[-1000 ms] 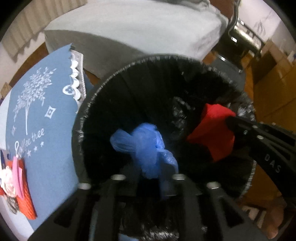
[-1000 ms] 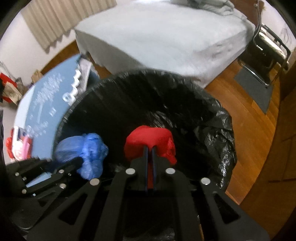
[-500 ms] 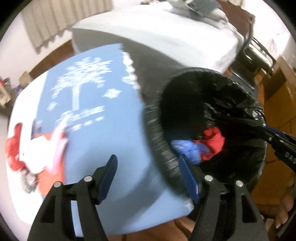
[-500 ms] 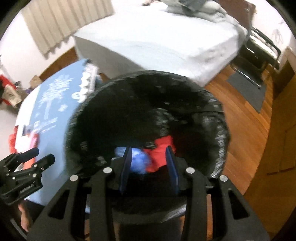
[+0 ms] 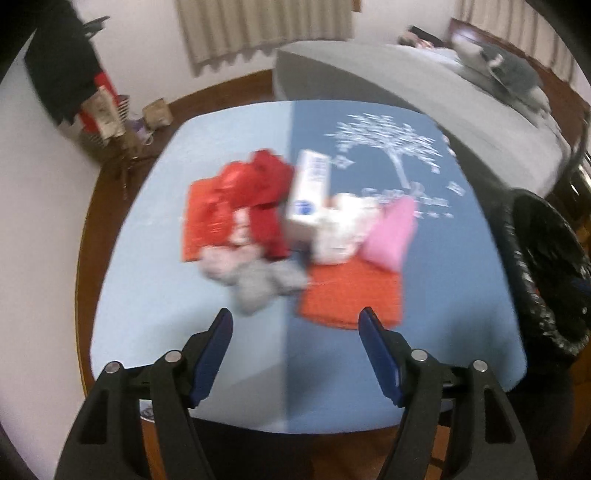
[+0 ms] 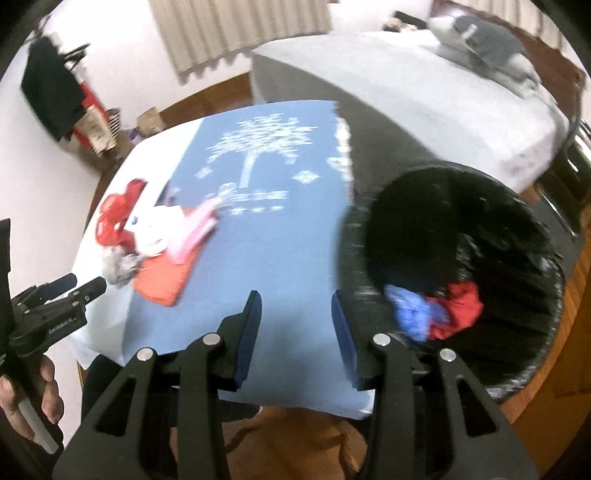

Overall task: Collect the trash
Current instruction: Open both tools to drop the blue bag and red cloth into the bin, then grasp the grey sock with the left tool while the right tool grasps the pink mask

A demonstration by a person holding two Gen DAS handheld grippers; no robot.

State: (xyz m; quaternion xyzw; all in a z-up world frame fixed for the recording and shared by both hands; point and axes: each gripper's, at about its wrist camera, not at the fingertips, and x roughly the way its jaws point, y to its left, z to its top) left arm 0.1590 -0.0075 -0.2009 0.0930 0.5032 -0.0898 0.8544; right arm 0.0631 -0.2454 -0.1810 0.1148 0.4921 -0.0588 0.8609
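Note:
A pile of trash lies on the blue table (image 5: 155, 295): red plastic bags (image 5: 255, 192), a white box (image 5: 308, 195), a pink packet (image 5: 391, 232), an orange sheet (image 5: 351, 295) and grey crumpled foil (image 5: 255, 277). My left gripper (image 5: 295, 328) is open and empty over the table's near edge, facing the pile. My right gripper (image 6: 295, 314) is open and empty between the table (image 6: 277, 251) and the black bin (image 6: 517, 229). A blue bag (image 6: 413, 310) and a red bag (image 6: 458, 306) lie in the bin. The left gripper also shows in the right wrist view (image 6: 85, 284).
A grey bed (image 5: 424, 85) stands behind the table. The black-lined bin (image 5: 546, 266) stands at the table's right side. Bags and clutter (image 5: 107, 118) sit on the wooden floor by the far left wall. Curtains (image 5: 258, 29) hang at the back.
Both grippers opened and dropped the blue and red bags into the bin. Both then swung left, the left one now over the table facing the pile.

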